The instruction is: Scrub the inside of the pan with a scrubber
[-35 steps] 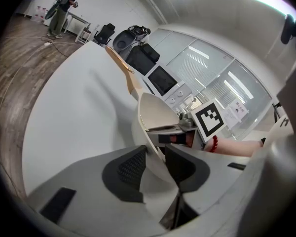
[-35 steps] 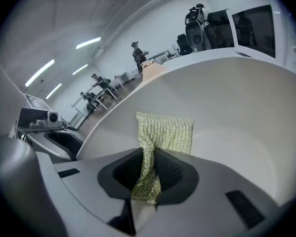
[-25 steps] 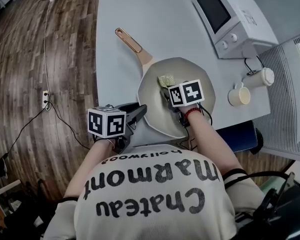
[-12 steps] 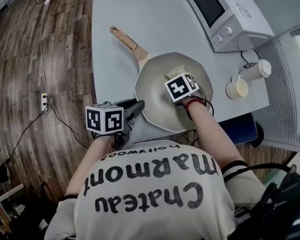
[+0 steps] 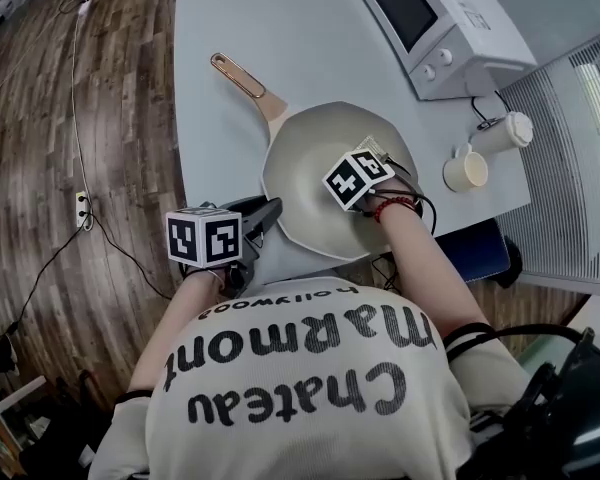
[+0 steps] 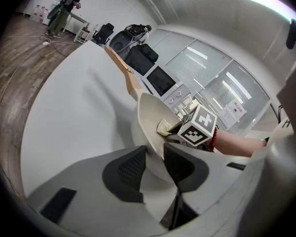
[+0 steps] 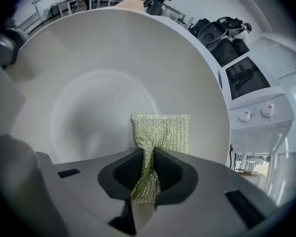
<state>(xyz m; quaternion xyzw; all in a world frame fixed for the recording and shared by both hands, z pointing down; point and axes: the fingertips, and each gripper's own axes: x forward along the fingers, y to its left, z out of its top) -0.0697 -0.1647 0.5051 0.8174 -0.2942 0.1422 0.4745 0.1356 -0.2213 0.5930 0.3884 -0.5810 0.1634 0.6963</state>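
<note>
**Scrubber swept to the pan's far right wall**

The scrubber (image 7: 163,130) is inside the pan (image 5: 300,168). In the head view it now sits on the sloping wall at about 2 o'clock from the pan's middle. A second ago it was nearer 11 o'clock, so one stroke has crossed the far side; the near floor probably still needs scrubbing.

In the right gripper view the scrubber's long axis runs from 6 to 12 o'clock, with its lower end bunched and its free end spread flat. The right gripper (image 7: 147,169) is clamped tight on the bunched end, and it has rolled during the sweep.

The pan's handle (image 5: 240,76) points to 10 o'clock, so the pan's long axis runs from 10 to 4. At the 8 o'clock rim, the left gripper (image 6: 155,164) has just narrowed slightly. Its jaws pinch the pan wall between them and steady the pan on the table (image 5: 280,28).
</note>
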